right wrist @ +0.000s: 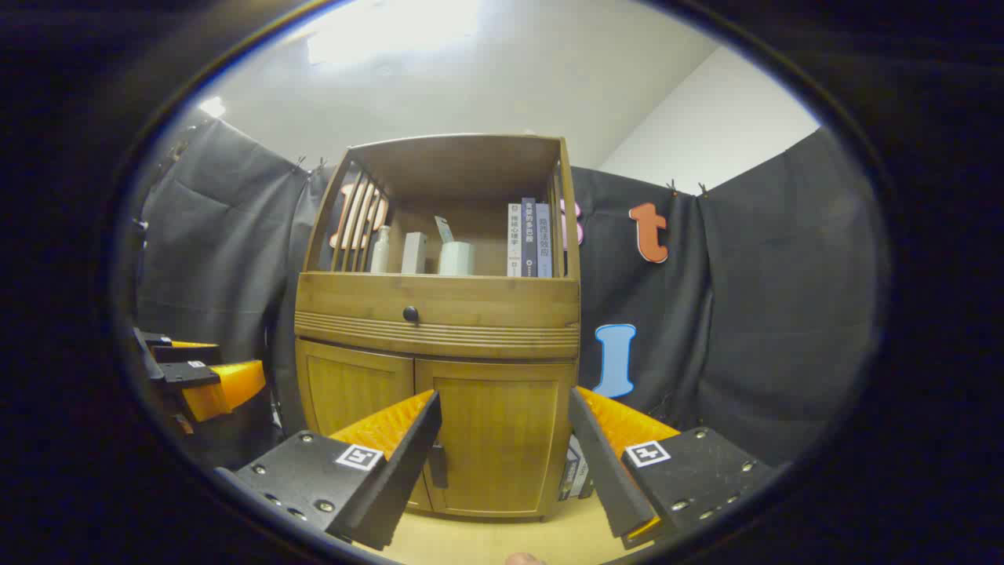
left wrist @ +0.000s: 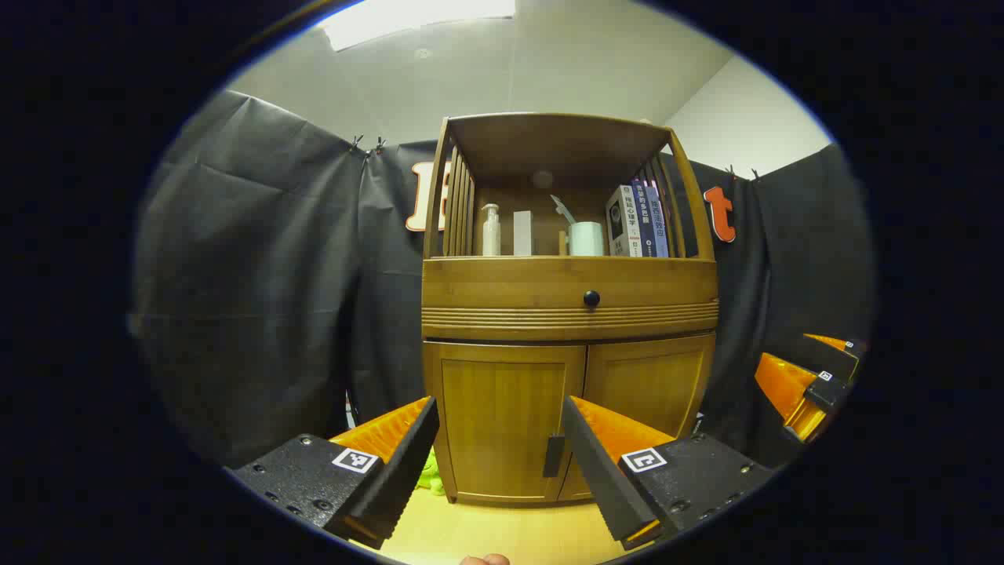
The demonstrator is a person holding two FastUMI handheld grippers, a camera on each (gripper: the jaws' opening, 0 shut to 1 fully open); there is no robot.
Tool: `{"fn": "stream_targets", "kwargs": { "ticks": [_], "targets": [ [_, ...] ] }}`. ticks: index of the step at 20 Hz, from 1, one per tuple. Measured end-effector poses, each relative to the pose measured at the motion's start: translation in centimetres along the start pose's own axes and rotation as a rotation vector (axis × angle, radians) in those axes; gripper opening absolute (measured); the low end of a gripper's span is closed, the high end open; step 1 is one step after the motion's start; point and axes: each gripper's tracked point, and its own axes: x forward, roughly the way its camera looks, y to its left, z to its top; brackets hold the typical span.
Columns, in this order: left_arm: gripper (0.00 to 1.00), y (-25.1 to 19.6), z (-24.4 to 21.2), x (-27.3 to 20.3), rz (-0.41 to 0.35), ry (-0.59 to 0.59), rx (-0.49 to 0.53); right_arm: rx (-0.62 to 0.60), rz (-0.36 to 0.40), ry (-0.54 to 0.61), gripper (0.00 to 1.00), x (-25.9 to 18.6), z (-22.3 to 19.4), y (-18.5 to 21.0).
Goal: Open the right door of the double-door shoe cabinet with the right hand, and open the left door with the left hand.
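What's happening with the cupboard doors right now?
Left gripper open, right gripper open, both short of cabinet. Left door and right door shut. Nothing in the way.

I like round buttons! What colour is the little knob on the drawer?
The knob is black, on the light brown wooden drawer. It shows best in the left gripper view.

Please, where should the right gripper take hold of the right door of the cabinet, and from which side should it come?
Probably at the right door's small dark handle, which sits low on its inner edge by the centre seam. The door is shut and flat, so nothing else offers a grip. The right gripper, open in front of it, should come straight from the front, one finger on each side of the upright handle.
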Motion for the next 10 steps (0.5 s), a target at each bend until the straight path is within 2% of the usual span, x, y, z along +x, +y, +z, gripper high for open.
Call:
{"fn": "stream_targets", "kwargs": {
  "ticks": [10],
  "targets": [
    [0.94,0.3,-0.1,3.0,0.025,0.010,-0.023,-0.028,0.018,0.036,0.97,5.0,-3.0,0.9]
  ]
}}
